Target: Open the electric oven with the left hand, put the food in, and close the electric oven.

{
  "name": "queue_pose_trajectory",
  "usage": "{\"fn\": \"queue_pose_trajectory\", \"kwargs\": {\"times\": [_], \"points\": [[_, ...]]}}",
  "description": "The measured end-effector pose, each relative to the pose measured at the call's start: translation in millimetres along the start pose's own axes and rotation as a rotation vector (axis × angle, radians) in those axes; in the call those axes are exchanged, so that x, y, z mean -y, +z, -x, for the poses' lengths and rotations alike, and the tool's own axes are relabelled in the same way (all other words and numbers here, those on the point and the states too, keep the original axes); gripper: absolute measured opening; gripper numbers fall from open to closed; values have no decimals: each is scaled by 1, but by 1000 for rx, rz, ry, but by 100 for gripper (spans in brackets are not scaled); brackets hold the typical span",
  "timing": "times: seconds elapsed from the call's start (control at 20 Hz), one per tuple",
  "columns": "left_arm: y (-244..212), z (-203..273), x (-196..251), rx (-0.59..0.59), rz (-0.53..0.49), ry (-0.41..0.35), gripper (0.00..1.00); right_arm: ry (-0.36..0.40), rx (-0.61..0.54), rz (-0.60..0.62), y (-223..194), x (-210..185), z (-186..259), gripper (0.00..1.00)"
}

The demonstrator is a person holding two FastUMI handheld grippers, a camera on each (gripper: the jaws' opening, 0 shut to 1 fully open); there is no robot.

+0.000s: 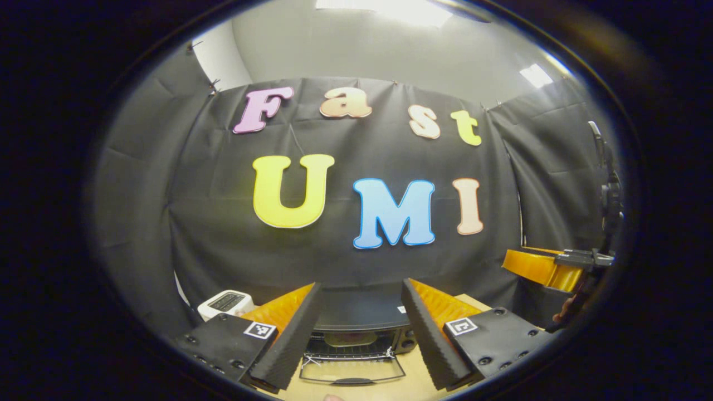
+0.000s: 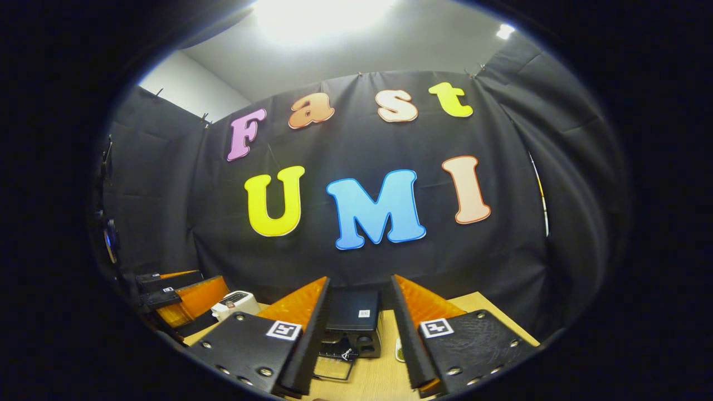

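Both grippers are hovering high, empty. Left gripper [image 1: 356, 328] is spreading its fingers wide; straight ahead and below sits the black boxy electric oven [image 1: 361, 323] on the pale wooden table [image 1: 362, 387], glass door [image 1: 352, 368] hanging down open. Right gripper [image 2: 356, 334] is also gaping; a small pale item [image 2: 399, 350], possibly the food, is lying beside the oven. Right should be dropping low, squaring up before pinching.

White toaster [image 1: 225, 303] at seven o'clock in the left gripper view, standing on the light wooden desk [image 1: 356, 384] before the black cloth wall [image 1: 345, 267]. Ceiling light panel [image 1: 384, 8] at twelve o'clock; a second panel [image 1: 536, 75] at two o'clock.
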State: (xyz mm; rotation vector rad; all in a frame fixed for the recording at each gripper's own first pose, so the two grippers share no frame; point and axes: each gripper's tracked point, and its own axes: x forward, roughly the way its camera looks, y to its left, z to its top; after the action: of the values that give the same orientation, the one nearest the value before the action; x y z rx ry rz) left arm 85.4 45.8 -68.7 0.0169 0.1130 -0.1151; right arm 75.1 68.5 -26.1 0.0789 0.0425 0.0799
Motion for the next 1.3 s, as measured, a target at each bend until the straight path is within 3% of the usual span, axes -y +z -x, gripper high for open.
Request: {"fn": "queue_pose_trajectory", "kwargs": {"times": [0.05, 0.1, 0.2, 0.25, 0.3, 0.4, 0.5, 0.7, 0.9, 0.95, 1.1, 1.2, 1.3], "points": [[-10, -3, 2, -26, 4, -4, 95, -10, 0, -7, 1, 5, 1, 72], [-22, -7, 5, -66, 14, -9, 98, -14, 4, -12, 3, 9, 1, 84], [-54, -16, -1, -161, 30, 20, 95, -21, 28, -12, 8, 14, 0, 84], [-69, -20, -5, -208, 39, 35, 95, -21, 35, -8, 9, 16, 2, 75], [-86, -22, -4, -258, 54, 31, 95, -25, 36, -2, 9, 19, 3, 84], [-128, -26, 2, -380, 67, 6, 100, -29, 27, 0, 3, 22, 6, 84], [-170, -23, 3, -509, 76, -9, 95, -33, 2, -8, -4, 28, 7, 84], [-244, -21, -7, -704, 79, 20, 100, -60, -24, 0, -13, 42, 10, 84], [-313, -3, -6, -922, 60, -6, 95, -77, -50, 8, -23, 54, 10, 84], [-328, 1, -1, -969, 65, -19, 100, -78, -61, 11, -27, 57, 10, 84], [-363, 6, -3, -1074, 71, -23, 91, -80, -80, 18, -32, 66, 7, 84], [-379, 1, -9, -1111, 63, -7, 100, -84, -87, 18, -35, 69, 4, 84], [-394, -6, -16, -1139, 29, 0, 96, -91, -94, 14, -37, 71, 3, 84]]}}
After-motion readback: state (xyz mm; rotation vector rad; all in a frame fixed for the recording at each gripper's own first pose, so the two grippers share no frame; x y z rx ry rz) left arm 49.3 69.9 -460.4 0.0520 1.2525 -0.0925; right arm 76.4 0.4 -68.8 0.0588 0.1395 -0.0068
